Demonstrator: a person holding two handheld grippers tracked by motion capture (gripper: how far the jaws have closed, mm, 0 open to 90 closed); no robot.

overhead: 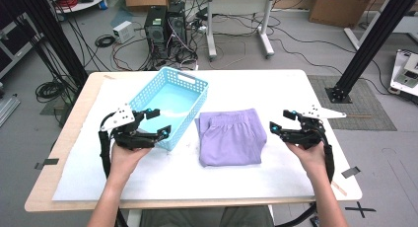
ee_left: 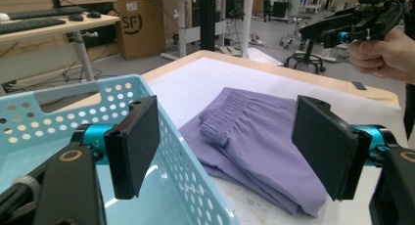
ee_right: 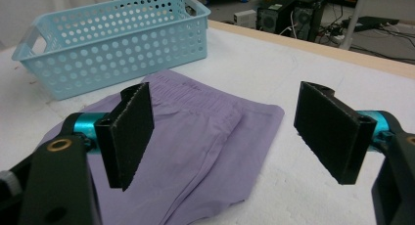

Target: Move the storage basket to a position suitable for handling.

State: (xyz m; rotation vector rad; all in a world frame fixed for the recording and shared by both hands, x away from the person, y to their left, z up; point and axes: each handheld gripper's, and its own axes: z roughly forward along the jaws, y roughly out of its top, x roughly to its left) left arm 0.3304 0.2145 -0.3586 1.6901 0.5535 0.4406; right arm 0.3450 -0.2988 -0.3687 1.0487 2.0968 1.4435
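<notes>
Workshop floor strewn with cables, beyond a pale wooden table (overhead: 59,153) covered by a white sheet (overhead: 276,89).

Nearest the front edge: two bare forearms reaching in. Left hand (overhead: 127,157) wrapped around the black left gripper (overhead: 156,123), hovering by the front left part of the sheet, fingers (ee_left: 133,146) spread wide and empty; seen from the left gripper view, one finger over the near end of the basket, the other over the cloth's near edge. Right hand (overhead: 309,155) gripping the black right gripper (overhead: 282,121) toward the right edge of the table, grey three-cornered plate on top, fingers (ee_right: 128,134) likewise set wide apart with nothing between them, pointing across at the cloth.

Between the two grippers, at the middle of the table: folded lilac fabric shorts with a gathered elastic waistband (overhead: 230,136), lying flat on the sheet, waistband toward the far edge, touched by neither gripper.

Just left of the shorts and angled toward the far left corner: light blue perforated plastic basket (overhead: 192,104), rectangular, upright, with handle slots at its ends, near corner close to the shorts though contact hard to judge.

Farther off, past the far edge: black computer towers (overhead: 165,22), a white desk frame (overhead: 239,19), brown cardboard boxes (overhead: 340,5), black metal rig posts (overhead: 374,39) at either side.
</notes>
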